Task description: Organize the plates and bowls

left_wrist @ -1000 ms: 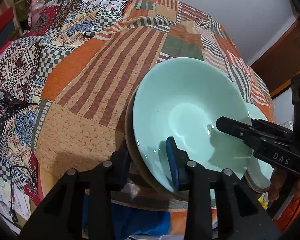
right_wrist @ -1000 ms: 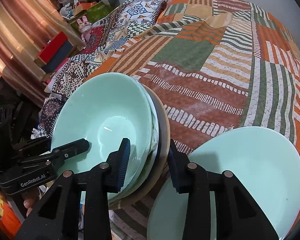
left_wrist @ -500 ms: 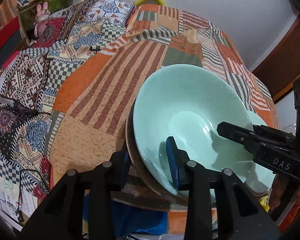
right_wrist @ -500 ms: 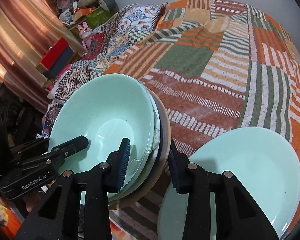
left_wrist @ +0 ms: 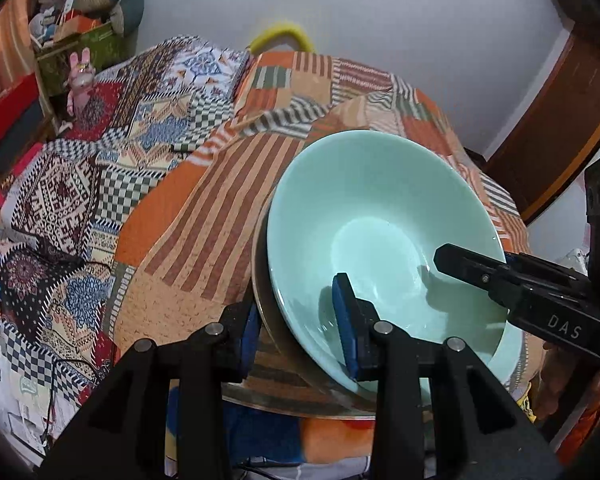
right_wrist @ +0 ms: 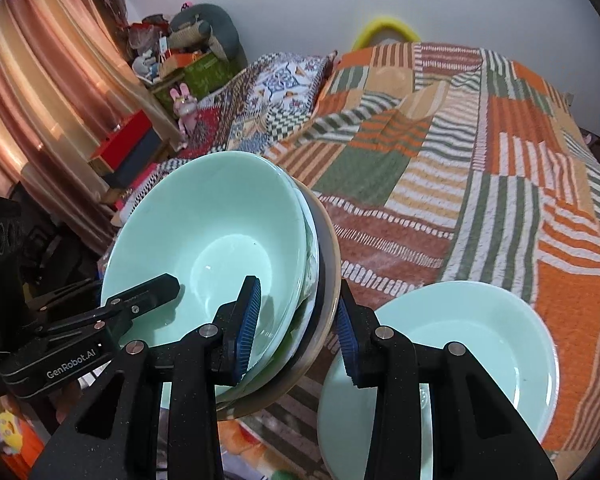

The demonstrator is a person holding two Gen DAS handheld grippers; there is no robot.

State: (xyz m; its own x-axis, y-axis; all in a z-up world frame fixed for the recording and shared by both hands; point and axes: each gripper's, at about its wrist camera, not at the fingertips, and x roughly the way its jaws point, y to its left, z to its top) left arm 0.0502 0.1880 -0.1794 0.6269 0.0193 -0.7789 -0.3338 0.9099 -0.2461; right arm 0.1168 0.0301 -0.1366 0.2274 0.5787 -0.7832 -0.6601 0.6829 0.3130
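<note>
A stack of dishes, a mint-green bowl (left_wrist: 380,220) on top and a dark brown plate (left_wrist: 260,272) beneath, hangs above the bed between both grippers. My left gripper (left_wrist: 296,312) is shut on the stack's near rim, one pad inside the bowl and one under the plate. My right gripper (right_wrist: 296,316) is shut on the opposite rim of the same bowl (right_wrist: 220,232) and brown plate (right_wrist: 329,256). Each view shows a finger of the other gripper reaching into the bowl. A separate mint-green plate (right_wrist: 480,340) lies on the quilt, right of the stack.
The patchwork quilt (right_wrist: 460,160) covers the whole bed. A yellow ring (right_wrist: 384,26) leans at the far wall. Boxes and toys (right_wrist: 180,64) crowd the left side by a curtain (right_wrist: 40,80). A black cable (left_wrist: 60,256) lies on the quilt's left. A wooden door (left_wrist: 560,120) stands right.
Both grippers have risen together with the stack in them. The quilt has dropped away below and more of the far wall shows. The grips have not changed.
</note>
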